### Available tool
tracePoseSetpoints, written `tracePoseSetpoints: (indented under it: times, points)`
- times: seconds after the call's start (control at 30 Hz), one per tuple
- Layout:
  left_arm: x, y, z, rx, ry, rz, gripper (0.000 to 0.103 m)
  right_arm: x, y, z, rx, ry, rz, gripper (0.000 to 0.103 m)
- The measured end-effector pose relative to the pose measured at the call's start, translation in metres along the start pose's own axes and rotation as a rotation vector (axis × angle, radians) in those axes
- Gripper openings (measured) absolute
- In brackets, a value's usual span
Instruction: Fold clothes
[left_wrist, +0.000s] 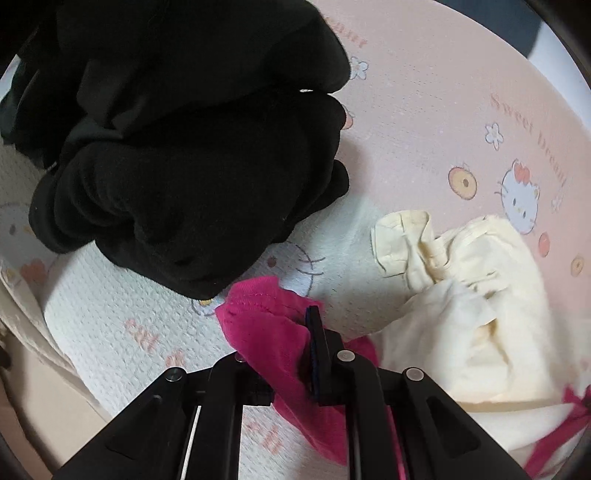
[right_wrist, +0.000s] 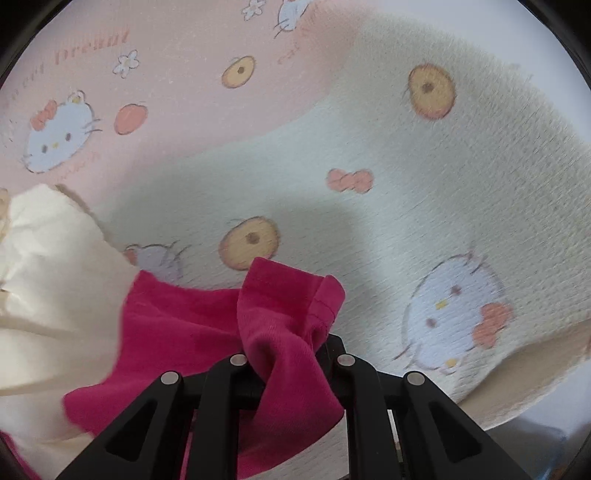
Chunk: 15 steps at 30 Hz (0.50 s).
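Left tongs (left_wrist: 295, 354) pinch an edge of the pink garment (left_wrist: 258, 325), cloth bunched between the pressed-together fingers. Right tongs (right_wrist: 291, 354) pinch another hemmed edge of the same garment (right_wrist: 288, 306), which drapes over them. Black clothes (left_wrist: 177, 155) lie heaped ahead-left of the left tongs, cream cloth (left_wrist: 461, 306) to their right. All on a cartoon-cat printed bed sheet (right_wrist: 406, 206).

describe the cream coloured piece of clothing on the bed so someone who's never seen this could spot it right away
Start from the pink-and-white cartoon-cat blanket. Left of centre sits a big black pile of clothes; the cream garment lies crumpled to its right, beside the magenta garment that both grippers pinch. It is the only pale, plain, yellowish-white cloth, with a dark pink ribbon at its edge.
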<state>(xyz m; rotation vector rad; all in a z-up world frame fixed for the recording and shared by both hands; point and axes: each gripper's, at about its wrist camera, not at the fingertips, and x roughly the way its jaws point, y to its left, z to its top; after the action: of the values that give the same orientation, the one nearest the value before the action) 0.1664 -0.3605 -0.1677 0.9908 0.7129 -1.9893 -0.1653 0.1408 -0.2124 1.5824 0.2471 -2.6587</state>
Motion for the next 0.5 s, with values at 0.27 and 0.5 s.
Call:
tracePoseSetpoints:
  times: [0.27,0.5]
  points:
    - [-0.013,0.011,0.015,-0.085,0.125,-0.058,0.031,-0.010,-0.016,-0.002,0.093,0.004,0.054,0.063]
    - [-0.034,0.022,0.023,-0.090,0.070,-0.042,0.057,-0.025,-0.003,0.006,0.071,0.015,0.094,0.067]
